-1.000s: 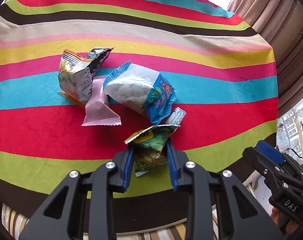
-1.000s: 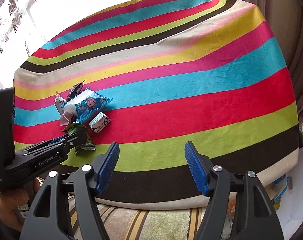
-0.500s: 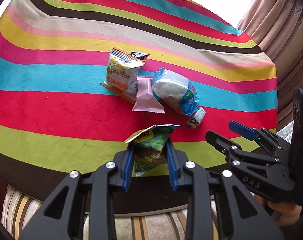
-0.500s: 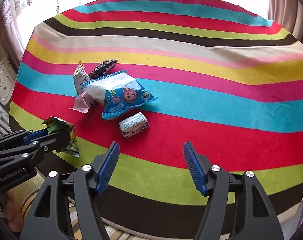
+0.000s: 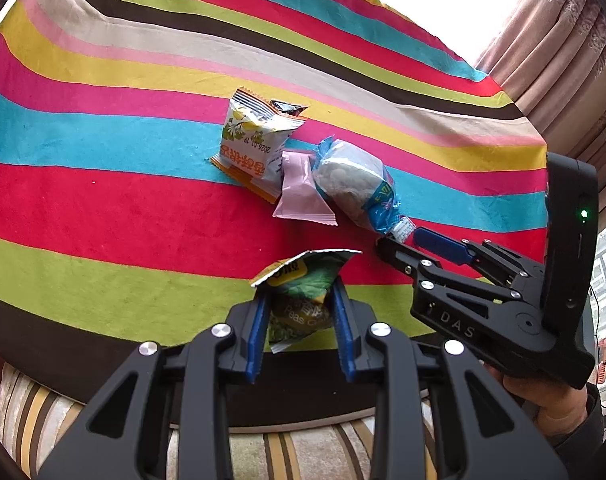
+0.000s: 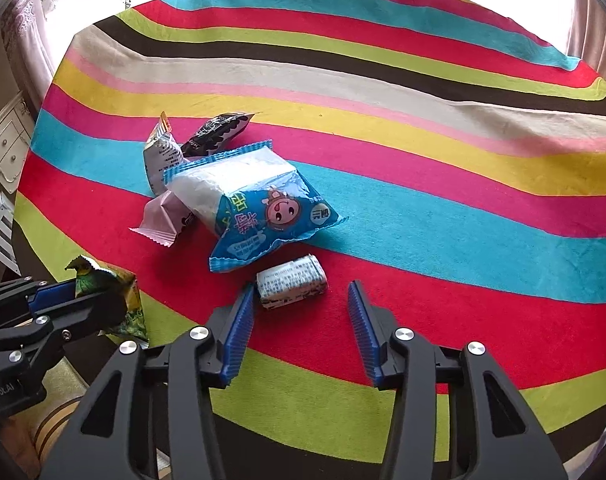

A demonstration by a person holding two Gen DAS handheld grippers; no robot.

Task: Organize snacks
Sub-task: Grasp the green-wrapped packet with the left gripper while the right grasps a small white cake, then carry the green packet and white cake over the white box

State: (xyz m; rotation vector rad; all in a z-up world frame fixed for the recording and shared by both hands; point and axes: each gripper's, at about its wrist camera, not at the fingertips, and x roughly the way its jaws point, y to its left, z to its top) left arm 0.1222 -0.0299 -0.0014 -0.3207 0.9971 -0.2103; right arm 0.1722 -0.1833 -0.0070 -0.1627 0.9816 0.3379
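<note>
My left gripper (image 5: 301,300) is shut on a green pea snack packet (image 5: 303,296), held above the table's near edge; it also shows in the right wrist view (image 6: 111,300). My right gripper (image 6: 299,300) is open, its fingertips on either side of a small white wrapped candy (image 6: 291,284) on the red stripe. Behind it lie a blue-and-white rice cracker bag (image 6: 251,208), a pink wrapper (image 6: 161,220), a white-and-orange packet (image 5: 253,140) and a black packet (image 6: 217,134), clustered together. In the left wrist view the right gripper (image 5: 407,242) reaches toward the candy (image 5: 401,229).
The round table wears a striped cloth (image 6: 423,160). Curtains (image 5: 563,40) hang at the right. A white drawer cabinet (image 6: 3,148) stands at the left. A striped rug (image 5: 303,452) lies below the table's near edge.
My right gripper has moved forward and down over the table until its open fingers flank the small candy. My left gripper has drawn back a little, still holding the pea packet.
</note>
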